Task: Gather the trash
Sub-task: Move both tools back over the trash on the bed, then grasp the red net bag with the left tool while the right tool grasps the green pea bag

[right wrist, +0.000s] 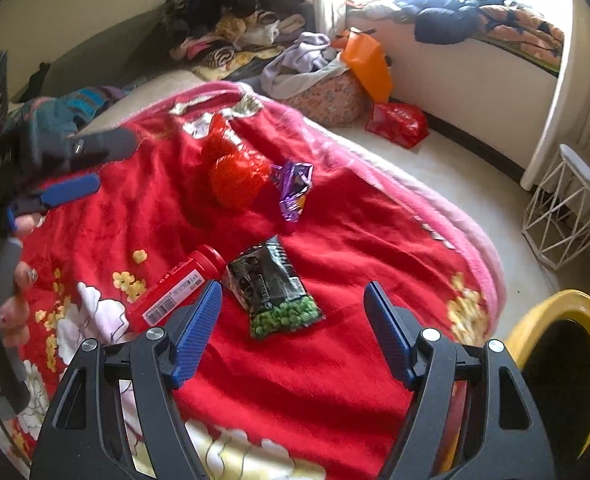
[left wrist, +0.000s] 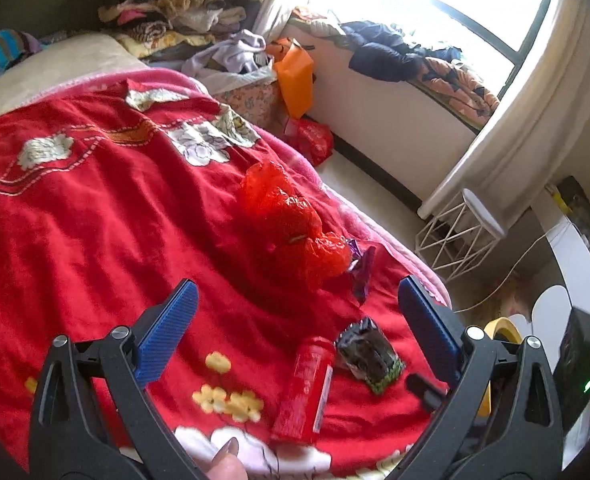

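Trash lies on a red blanket [left wrist: 95,208]. In the left wrist view a crumpled red plastic bag [left wrist: 291,216] sits ahead, with a purple wrapper [left wrist: 361,268] to its right. Nearer are a red bottle [left wrist: 307,388] and a black snack bag [left wrist: 369,354]. My left gripper [left wrist: 297,296] hangs open above them and holds nothing. In the right wrist view my right gripper [right wrist: 293,292] is open just over the black bag of green peas [right wrist: 275,288], its pads clear of it. The red bottle [right wrist: 183,284] lies by the left finger. The red plastic bag [right wrist: 231,172] and purple wrapper [right wrist: 295,190] lie farther back.
A yellow-rimmed bin [right wrist: 567,344] stands off the bed's right corner. One blue pad [right wrist: 71,190] of the other gripper, blurred, and a hand show at the left. On the floor are a white wire stool [right wrist: 567,204], a red bag [right wrist: 399,122], an orange bag [right wrist: 367,62] and a floral basket [right wrist: 331,100].
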